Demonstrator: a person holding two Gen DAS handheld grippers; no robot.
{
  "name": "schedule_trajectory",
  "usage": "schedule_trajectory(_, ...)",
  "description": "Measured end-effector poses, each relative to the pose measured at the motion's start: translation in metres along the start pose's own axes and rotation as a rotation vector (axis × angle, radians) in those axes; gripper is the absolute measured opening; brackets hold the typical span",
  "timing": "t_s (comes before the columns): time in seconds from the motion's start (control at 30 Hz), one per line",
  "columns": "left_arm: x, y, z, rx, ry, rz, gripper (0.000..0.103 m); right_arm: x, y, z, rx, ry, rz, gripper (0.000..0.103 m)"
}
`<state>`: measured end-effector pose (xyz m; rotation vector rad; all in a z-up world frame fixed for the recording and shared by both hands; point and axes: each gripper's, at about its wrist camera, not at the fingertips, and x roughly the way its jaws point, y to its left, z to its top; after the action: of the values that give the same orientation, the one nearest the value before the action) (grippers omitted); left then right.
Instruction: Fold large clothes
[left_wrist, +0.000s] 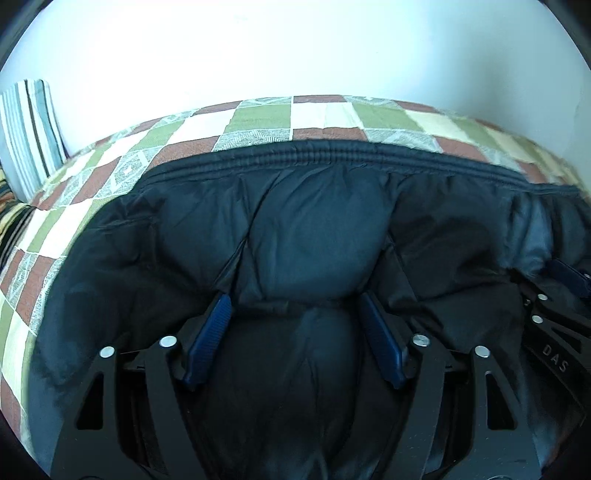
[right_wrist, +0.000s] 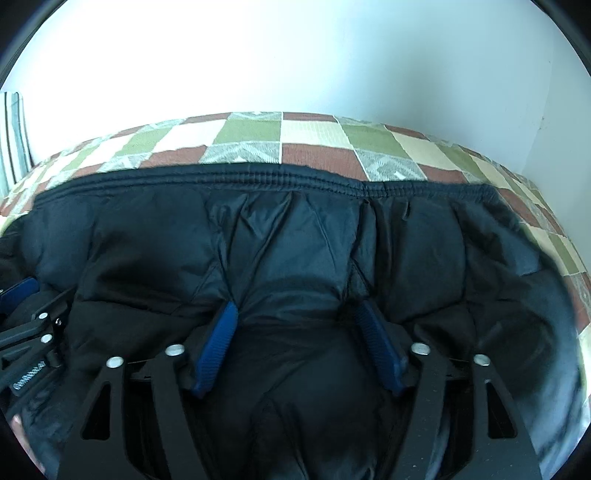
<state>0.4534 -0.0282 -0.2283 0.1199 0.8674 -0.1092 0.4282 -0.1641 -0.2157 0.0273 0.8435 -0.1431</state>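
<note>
Two walls, pale and bare, meet behind a bed (left_wrist: 325, 114) spread with a patchwork cover of green, cream and rust-red squares, and on that bed lies the task's thing: a large, dark navy, puffy quilted jacket (left_wrist: 317, 229) that fills the lower part of both wrist views. Its ribbed elastic hem (right_wrist: 280, 175) runs crosswise, side to side, along the far edge, so the garment's long line lies across the way both tools point. A striped cushion (left_wrist: 29, 129) in grey, teal and white leans at the far left. The left tongs (left_wrist: 295, 314) stand fairly wide, their blue ribbed pads set to either side of a bulging pillow of padded cloth; the fabric swells between them, but whether the pads press it or merely flank it cannot be told. The right tongs (right_wrist: 295, 319) stand the same way, wide about a like hump of jacket, grip equally unclear. Each tool shows at the edge of the other's view, so the two sit near one another, side by side on the near part of the jacket, neither plainly nearer the hem. Any fold from here probably runs toward that far hem.
</note>
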Motion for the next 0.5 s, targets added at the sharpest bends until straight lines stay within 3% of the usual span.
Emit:
schedule_trajectory(0.1,-0.026,0.019,-0.005,-0.005,0.002,-0.023,0.080,-0.027,-0.009,-0.001,0.002,-0.020,0.018,0.078)
schedule_trajectory(0.27,-0.074,0.078,-0.025,-0.052,-0.048,-0.027,0.089,-0.081,-0.058,-0.010,0.031,-0.070,0.020,0.084)
schedule_trajectory(0.5,-0.069,0.154,-0.046,-0.152,0.033,-0.006,0.090,-0.072,-0.148,-0.034,0.117,0.062,-0.012,0.084)
